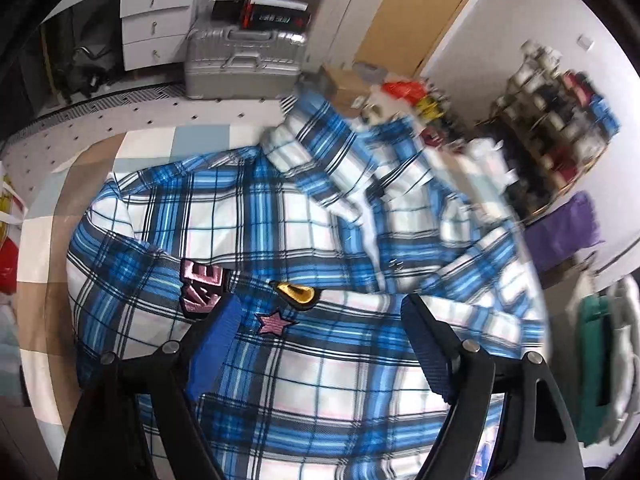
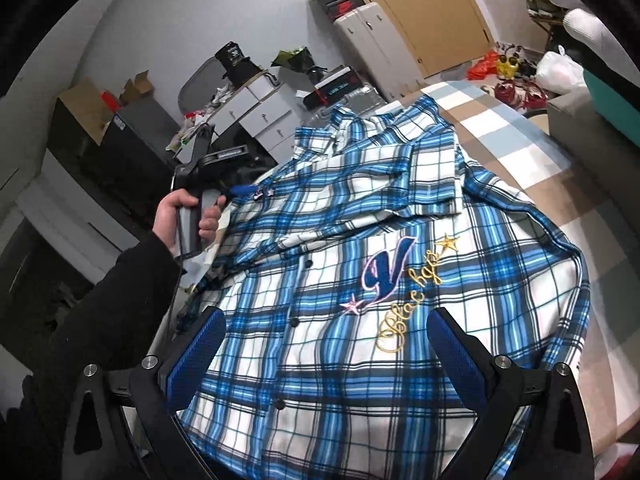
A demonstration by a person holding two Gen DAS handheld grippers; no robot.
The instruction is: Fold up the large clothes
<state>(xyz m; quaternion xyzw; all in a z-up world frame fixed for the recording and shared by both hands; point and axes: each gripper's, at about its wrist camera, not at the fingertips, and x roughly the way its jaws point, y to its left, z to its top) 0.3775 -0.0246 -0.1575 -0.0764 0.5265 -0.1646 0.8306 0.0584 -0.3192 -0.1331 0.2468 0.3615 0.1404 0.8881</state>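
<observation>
A large blue-and-white plaid shirt (image 1: 304, 220) lies spread, front up, on a checked bedspread (image 1: 160, 144). It carries pink letter patches (image 1: 202, 286), a yellow patch (image 1: 296, 292) and a pink star (image 1: 274, 322). My left gripper (image 1: 320, 320) hovers over that part of the shirt, open, with nothing pinched between its blue pads (image 1: 212, 344). In the right wrist view the shirt (image 2: 400, 208) shows an embroidered "V" (image 2: 388, 272) with gold script. My right gripper (image 2: 326, 344) stands open above the lower front. A hand (image 2: 176, 216) holds the left gripper (image 2: 242, 191) at the shirt's left edge.
A silver suitcase (image 1: 244, 60) and white drawers (image 1: 156, 12) stand beyond the bed. A shoe rack (image 1: 560, 128) and a purple cloth (image 1: 564, 232) are at the right. In the right wrist view a wooden door (image 2: 432, 12) and bags on the floor (image 2: 492, 64) lie behind the bedspread (image 2: 580, 184).
</observation>
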